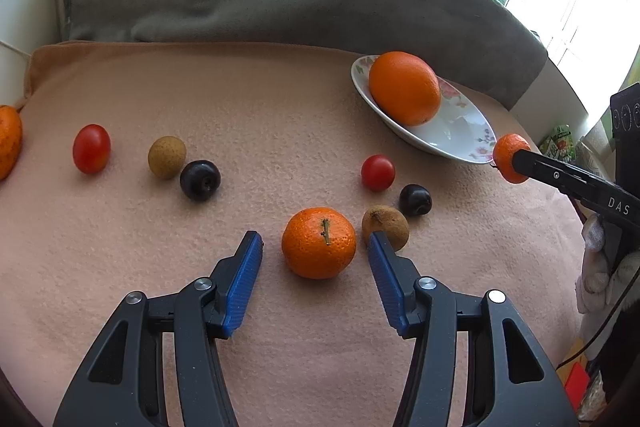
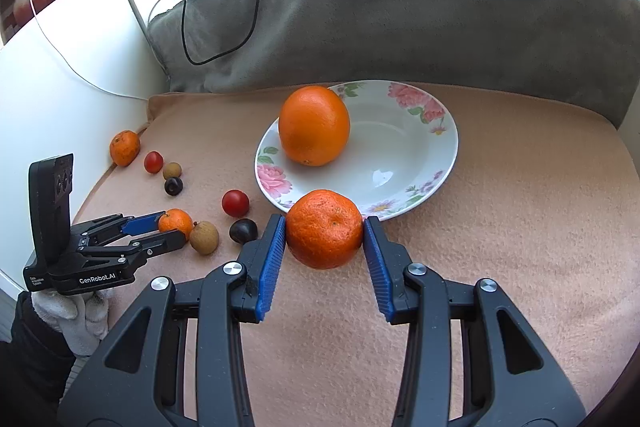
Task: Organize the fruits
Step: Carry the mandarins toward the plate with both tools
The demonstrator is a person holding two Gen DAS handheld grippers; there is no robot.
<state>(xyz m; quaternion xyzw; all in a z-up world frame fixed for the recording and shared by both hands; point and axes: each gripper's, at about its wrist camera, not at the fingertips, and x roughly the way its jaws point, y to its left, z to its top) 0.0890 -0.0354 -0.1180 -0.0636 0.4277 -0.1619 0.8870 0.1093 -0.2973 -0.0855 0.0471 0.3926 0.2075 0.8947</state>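
While right gripper (image 2: 324, 235) clamps a mandarin (image 2: 323, 229), left gripper (image 1: 316, 247) gapes around stem-up tangerine (image 1: 319, 243).

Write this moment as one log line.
left tool: open around mandarin | right tool: holding mandarin by plate | plate: orange

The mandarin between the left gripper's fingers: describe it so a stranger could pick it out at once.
Start at the flowered plate holding the big orange, then come toward the camera across the peach blanket. The mandarin lies between the left gripper's open blue fingers, stem up, bigger than the brown longan beside it.
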